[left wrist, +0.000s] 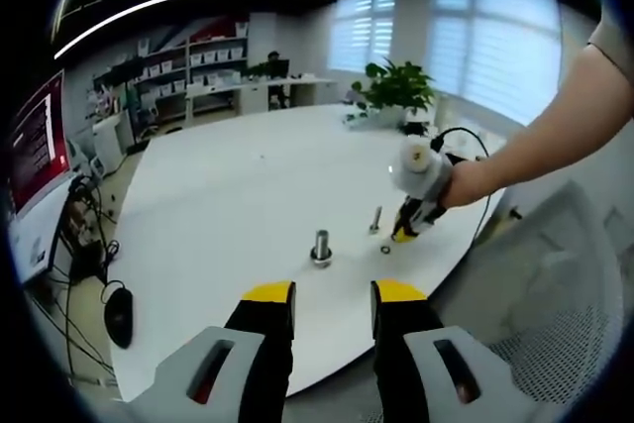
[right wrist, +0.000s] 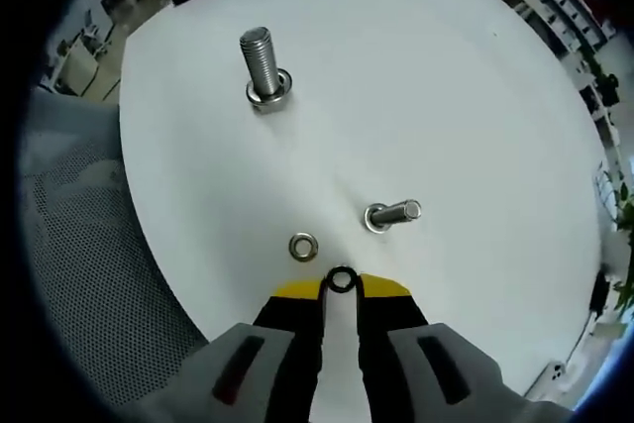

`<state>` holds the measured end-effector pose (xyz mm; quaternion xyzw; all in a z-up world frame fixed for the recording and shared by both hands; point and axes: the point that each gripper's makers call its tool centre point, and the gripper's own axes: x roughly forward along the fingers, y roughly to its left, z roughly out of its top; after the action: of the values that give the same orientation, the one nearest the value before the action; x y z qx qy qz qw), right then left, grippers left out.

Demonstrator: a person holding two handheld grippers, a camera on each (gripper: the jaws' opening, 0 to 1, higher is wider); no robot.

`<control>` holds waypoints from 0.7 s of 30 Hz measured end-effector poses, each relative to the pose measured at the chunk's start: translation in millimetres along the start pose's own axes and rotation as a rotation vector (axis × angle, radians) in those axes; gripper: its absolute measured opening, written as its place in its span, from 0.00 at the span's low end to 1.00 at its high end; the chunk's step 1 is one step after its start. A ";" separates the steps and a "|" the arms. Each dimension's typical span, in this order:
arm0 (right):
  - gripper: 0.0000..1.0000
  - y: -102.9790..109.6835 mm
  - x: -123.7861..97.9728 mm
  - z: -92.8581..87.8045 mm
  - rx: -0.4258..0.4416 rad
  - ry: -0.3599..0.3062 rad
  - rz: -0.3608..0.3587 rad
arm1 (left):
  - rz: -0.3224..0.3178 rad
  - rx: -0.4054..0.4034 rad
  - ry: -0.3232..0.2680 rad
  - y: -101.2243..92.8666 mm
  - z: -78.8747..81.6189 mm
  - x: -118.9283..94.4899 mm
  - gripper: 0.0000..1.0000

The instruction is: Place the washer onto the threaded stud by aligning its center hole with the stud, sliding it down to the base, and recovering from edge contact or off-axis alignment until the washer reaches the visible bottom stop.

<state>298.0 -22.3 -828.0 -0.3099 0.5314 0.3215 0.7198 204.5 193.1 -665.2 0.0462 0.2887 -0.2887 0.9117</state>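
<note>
A: Starting at the right gripper (right wrist: pixel 340 287), how do its jaws stand?

B: Nearly closed, the yellow tips drawn in on a small dark washer (right wrist: pixel 341 279) that sits pinched between them, just above the white table (right wrist: pixel 475 96)

A: And the left gripper (left wrist: pixel 333 294)?

B: Its jaws stand apart with nothing between them, hanging over the near edge of the table, well back from the hardware

A: What lies just past the right tips?

B: A second, lighter washer (right wrist: pixel 303 246) lying flat on the table, just beside the tips. A little farther off is a smaller stud (right wrist: pixel 391 214), and farther still the larger threaded stud (right wrist: pixel 264 68), upright on its wide base

A: Does the left gripper view agree?

B: It does. The larger stud stands near mid-table, the smaller one beyond it, and the right gripper comes in from the right in a person's hand (left wrist: pixel 466 183), tips lowered close beside the smaller stud. A potted plant (left wrist: pixel 398 86) stands at the far end of the table, and a mesh chair (left wrist: pixel 555 284) sits beside it
</note>
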 end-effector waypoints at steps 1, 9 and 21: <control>0.14 -1.0 -1.7 1.6 0.003 -0.006 0.001 | -0.002 0.001 0.002 -0.4 -0.1 0.3 0.29; 0.14 -9.7 -15.9 5.9 0.004 -0.033 -0.001 | -0.001 -0.002 -0.020 -0.1 3.4 -1.6 0.30; 0.14 -18.8 -37.6 23.9 0.016 -0.122 -0.016 | -0.007 0.008 -0.015 -1.6 2.8 -0.9 0.30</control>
<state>317.8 -19.8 -784.0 -0.2884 0.4865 0.3297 0.7560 204.5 191.6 -662.2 0.0469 0.2808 -0.2933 0.9126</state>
